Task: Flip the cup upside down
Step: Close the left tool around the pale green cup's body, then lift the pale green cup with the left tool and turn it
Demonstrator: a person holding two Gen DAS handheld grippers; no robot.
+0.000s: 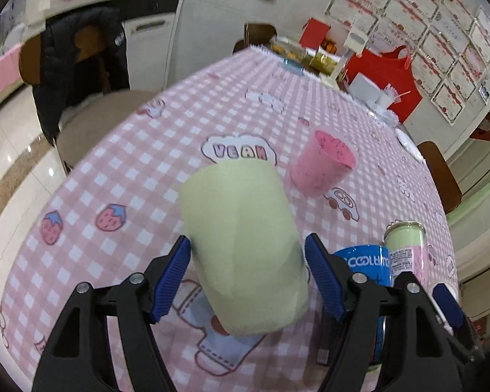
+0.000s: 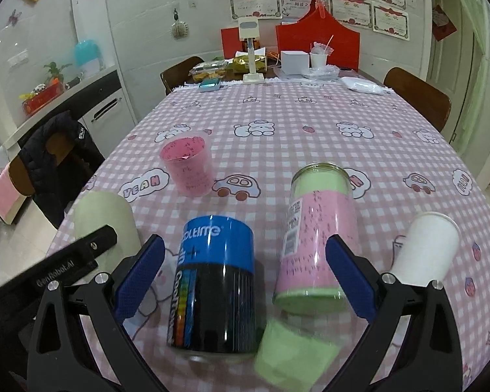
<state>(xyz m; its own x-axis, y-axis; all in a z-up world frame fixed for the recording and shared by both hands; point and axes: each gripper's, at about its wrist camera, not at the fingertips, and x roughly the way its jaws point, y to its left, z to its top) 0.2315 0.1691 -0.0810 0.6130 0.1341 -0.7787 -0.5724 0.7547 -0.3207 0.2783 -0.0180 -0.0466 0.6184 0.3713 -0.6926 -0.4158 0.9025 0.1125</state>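
Left wrist view is showing the left gripper (image 1: 247,276) positioned around a pale green cup (image 1: 241,245), which is standing between the two blue finger pads (image 1: 171,281). The left pad is appearing to touch the cup wall, while a narrow gap is showing at the right pad, so the fingers are standing apart and are not clamping the cup. The cup is resting on the pink checked tablecloth (image 1: 140,176), with its closed end facing up and tilting slightly toward the camera. A pink cup (image 1: 323,163) is standing open-side up farther back on the cloth, to the right of the green cup.

Right wrist view is showing the right gripper (image 2: 245,281) with its fingers spread wide and holding nothing. Between and ahead of them, a blue-and-black can (image 2: 217,281) and a pink-and-green jar (image 2: 317,235) are standing side by side on the cloth. A white paper cup (image 2: 424,245) is standing beyond the right finger, rim up. A light green slip of paper (image 2: 294,356), blurred, is lying near the base of the can. The pale green cup is appearing at the left edge of this view, partly behind the black body of the left gripper.
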